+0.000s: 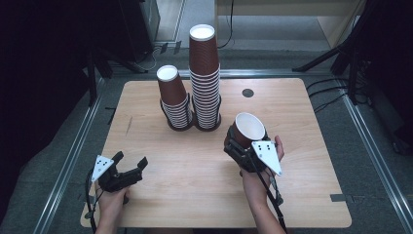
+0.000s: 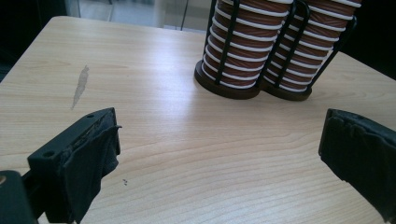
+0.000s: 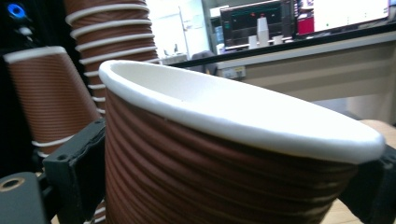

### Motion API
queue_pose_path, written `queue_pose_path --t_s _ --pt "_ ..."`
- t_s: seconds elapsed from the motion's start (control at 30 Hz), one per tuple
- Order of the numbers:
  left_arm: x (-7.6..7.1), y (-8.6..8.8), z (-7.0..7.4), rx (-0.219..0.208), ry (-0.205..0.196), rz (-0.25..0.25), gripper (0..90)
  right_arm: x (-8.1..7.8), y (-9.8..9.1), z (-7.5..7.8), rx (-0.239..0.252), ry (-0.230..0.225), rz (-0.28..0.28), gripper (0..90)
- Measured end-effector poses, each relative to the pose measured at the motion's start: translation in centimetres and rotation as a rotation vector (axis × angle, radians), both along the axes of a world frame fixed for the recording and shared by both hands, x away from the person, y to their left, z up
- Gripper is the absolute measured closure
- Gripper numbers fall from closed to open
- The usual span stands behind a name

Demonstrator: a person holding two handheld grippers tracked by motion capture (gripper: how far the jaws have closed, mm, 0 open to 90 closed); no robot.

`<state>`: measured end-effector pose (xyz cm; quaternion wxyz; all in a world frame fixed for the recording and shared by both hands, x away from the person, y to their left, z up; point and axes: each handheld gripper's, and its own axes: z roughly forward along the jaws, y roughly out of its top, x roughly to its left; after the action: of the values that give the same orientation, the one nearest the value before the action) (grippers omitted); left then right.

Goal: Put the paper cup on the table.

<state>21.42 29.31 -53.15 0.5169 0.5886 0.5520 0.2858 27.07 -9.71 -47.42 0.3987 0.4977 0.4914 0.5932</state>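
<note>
Two stacks of brown ribbed paper cups stand upside down in black wire holders at the table's back middle: a short stack (image 1: 173, 100) (image 2: 243, 44) and a taller stack (image 1: 205, 78) (image 2: 308, 51). My right gripper (image 1: 239, 145) is shut on a single brown cup (image 1: 248, 129) (image 3: 224, 158), mouth up and tilted, white inside, in front of the stacks. My left gripper (image 1: 130, 166) (image 2: 219, 154) rests near the table's front left, open, with bare wood between its jaws.
The light wooden table (image 1: 195, 195) has a round dark grommet (image 1: 248, 92) at the back right and a grey smear (image 2: 80, 86) on its left part. Black stands and cables lie on the floor around the table.
</note>
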Motion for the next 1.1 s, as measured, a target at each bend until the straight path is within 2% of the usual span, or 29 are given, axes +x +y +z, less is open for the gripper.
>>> queue_pose_path --t_s 0.1,0.2,0.37,0.53,0.67,0.83,0.9,0.97,1.1 --pt "0.0 0.1 0.0 -0.006 -0.002 0.001 0.0 0.6 -0.4 -0.3 -0.002 0.012 -0.006 5.9" --pt "0.0 0.2 0.0 -0.008 -0.001 -0.003 0.0 1.1 -0.7 -0.6 -0.012 0.007 -0.015 6.0" --pt "0.0 0.1 -0.2 -0.009 0.006 -0.008 0.0 2.0 -1.4 -1.1 0.017 -0.011 -0.008 6.3" --pt "0.0 0.1 -0.2 -0.011 0.006 -0.003 0.0 3.0 -1.9 -1.8 0.011 -0.017 -0.016 6.6" --pt "0.0 0.1 -0.3 -0.011 -0.001 0.014 0.0 3.7 -2.4 -2.4 0.004 -0.061 -0.042 7.0" --pt "-0.1 0.1 -0.4 -0.002 -0.022 0.034 0.0 4.8 -3.0 -3.1 -0.022 -0.077 -0.053 7.0" --pt "-0.3 0.0 -0.5 0.023 -0.056 0.073 0.0 5.3 -3.2 -3.5 -0.040 -0.080 -0.054 6.9" --pt "-0.5 -0.1 -0.5 0.032 -0.096 0.104 0.0 5.6 -3.5 -3.7 -0.055 -0.083 -0.056 6.8" --pt "-0.6 0.0 -0.7 0.028 -0.114 0.103 0.0 6.2 -4.0 -4.2 -0.064 -0.084 -0.069 6.9"
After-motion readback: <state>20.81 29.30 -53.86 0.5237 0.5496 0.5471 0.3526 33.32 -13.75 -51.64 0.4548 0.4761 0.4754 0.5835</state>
